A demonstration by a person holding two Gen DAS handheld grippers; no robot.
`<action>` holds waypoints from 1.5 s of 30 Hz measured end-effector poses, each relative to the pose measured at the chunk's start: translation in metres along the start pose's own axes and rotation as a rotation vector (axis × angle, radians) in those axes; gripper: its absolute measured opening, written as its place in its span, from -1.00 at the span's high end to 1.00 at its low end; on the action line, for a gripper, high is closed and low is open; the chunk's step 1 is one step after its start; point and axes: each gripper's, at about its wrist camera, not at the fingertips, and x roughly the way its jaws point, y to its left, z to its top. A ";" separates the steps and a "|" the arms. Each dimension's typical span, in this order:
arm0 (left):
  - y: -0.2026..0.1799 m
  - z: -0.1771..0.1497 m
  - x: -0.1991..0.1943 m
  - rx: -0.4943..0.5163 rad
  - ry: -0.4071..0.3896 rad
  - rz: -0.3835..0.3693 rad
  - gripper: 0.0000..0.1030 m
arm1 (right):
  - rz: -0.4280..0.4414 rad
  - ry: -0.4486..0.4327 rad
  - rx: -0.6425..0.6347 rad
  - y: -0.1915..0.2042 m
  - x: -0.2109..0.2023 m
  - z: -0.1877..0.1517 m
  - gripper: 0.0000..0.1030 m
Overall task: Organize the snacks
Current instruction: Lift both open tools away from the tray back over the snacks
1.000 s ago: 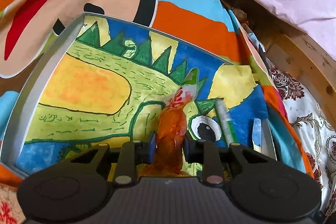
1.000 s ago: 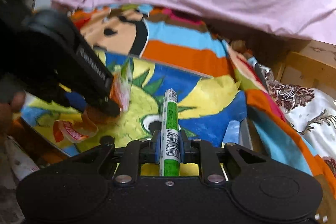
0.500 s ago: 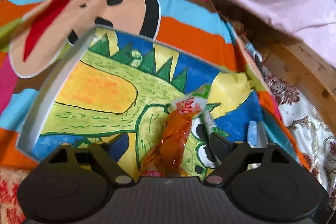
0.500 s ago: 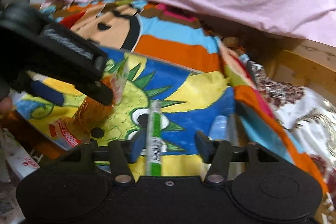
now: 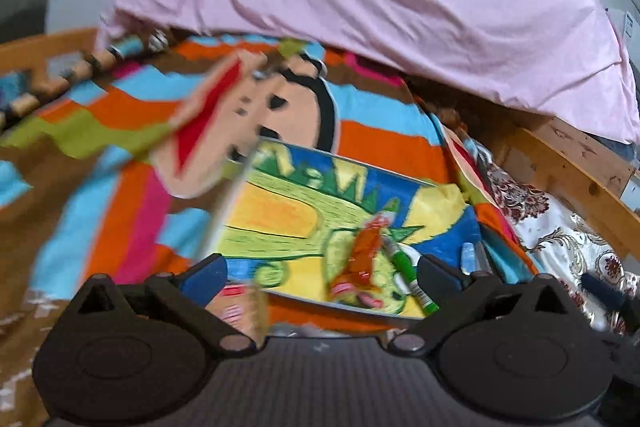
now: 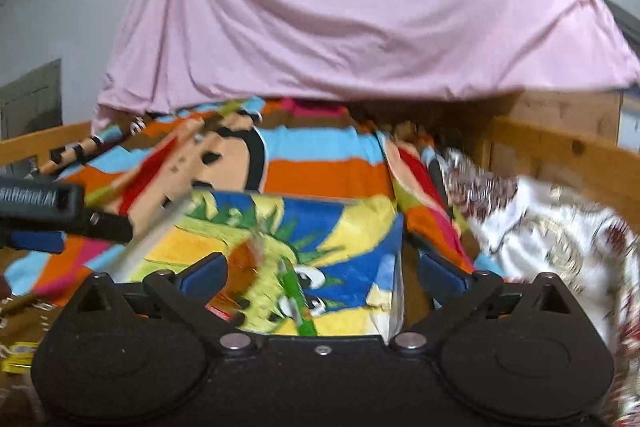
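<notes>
Left gripper (image 5: 320, 277): jaws opening, nothing between them. Right gripper (image 6: 322, 275): jaws opening, nothing between them. Orange snack (image 5: 360, 259) and green stick (image 5: 406, 273) lie side by side, touching, inside the tray (image 5: 224, 223). Package print is blurred, unreadable.

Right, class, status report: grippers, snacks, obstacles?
Left gripper and right gripper opening, both empty. Orange snack and green stick lying in tray. Nothing in the way.
</notes>
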 end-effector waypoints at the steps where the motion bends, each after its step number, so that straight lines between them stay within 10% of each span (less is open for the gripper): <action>1: 0.002 -0.002 -0.010 0.005 -0.012 0.015 -0.99 | 0.008 -0.012 -0.005 0.004 -0.010 0.004 -0.99; 10: 0.023 -0.023 -0.089 0.112 -0.083 0.152 -0.99 | 0.061 -0.015 -0.042 0.041 -0.083 0.000 -0.99; 24: 0.041 -0.054 -0.154 0.163 -0.033 0.158 -0.99 | 0.051 0.031 -0.104 0.052 -0.167 -0.035 -0.99; 45: 0.047 -0.089 -0.113 0.208 0.125 0.161 -0.99 | 0.090 0.231 0.069 0.034 -0.142 -0.072 -0.99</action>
